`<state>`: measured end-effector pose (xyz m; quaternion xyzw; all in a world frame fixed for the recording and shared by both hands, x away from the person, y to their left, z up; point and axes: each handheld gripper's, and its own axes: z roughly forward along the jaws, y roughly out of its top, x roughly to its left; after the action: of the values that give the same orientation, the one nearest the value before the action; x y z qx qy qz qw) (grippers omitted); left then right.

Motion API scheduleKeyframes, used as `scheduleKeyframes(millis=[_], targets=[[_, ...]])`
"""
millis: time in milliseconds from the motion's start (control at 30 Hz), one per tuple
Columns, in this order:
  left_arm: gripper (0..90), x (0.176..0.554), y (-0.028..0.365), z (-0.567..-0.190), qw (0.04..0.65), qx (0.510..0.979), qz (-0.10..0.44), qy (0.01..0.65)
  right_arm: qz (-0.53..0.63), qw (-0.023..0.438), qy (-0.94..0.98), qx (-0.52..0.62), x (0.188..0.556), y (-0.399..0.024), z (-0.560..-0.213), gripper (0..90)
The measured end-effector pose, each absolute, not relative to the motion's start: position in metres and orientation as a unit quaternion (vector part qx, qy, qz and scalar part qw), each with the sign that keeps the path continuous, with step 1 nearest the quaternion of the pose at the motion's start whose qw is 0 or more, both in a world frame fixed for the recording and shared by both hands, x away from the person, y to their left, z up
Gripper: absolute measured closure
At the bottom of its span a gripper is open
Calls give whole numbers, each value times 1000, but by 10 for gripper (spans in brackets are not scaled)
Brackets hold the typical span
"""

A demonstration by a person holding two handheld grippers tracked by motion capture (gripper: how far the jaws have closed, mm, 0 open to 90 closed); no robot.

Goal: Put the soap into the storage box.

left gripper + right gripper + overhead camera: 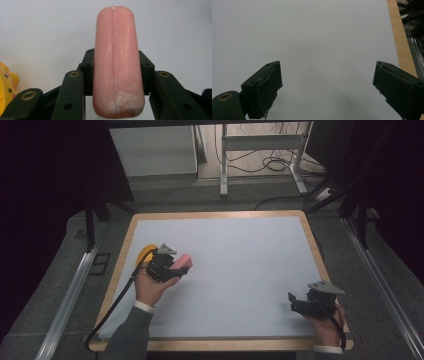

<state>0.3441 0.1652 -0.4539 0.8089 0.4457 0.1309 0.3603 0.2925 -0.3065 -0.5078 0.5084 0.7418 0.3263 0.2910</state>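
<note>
The fingers (75,95) of your left gripper (167,265) are clamped on the pink sausage-shaped toy (116,62), held over the white table's (240,270) left side beside a yellow toy (6,85), so you look mid-carry (your right gripper (327,85) gapes, holding nothing) and next need a clear spot to set it down

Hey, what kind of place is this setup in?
Probably a lab or workshop recording bench: a wood-rimmed table topped with a white sheet, metal rails alongside, cables on the floor behind. The left gripper holds a pink sausage-shaped toy.
</note>
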Motion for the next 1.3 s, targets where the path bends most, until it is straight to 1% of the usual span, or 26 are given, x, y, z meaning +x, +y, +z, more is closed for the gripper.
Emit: scheduleKeyframes(millis=[867,1300], targets=[[601,356,186,-448,355,797,145,467,324,292,742,509,293,-306,-508,81],[601,359,210,-447,362,774,157,496,327,293,739,510,292,-308,-507,81]])
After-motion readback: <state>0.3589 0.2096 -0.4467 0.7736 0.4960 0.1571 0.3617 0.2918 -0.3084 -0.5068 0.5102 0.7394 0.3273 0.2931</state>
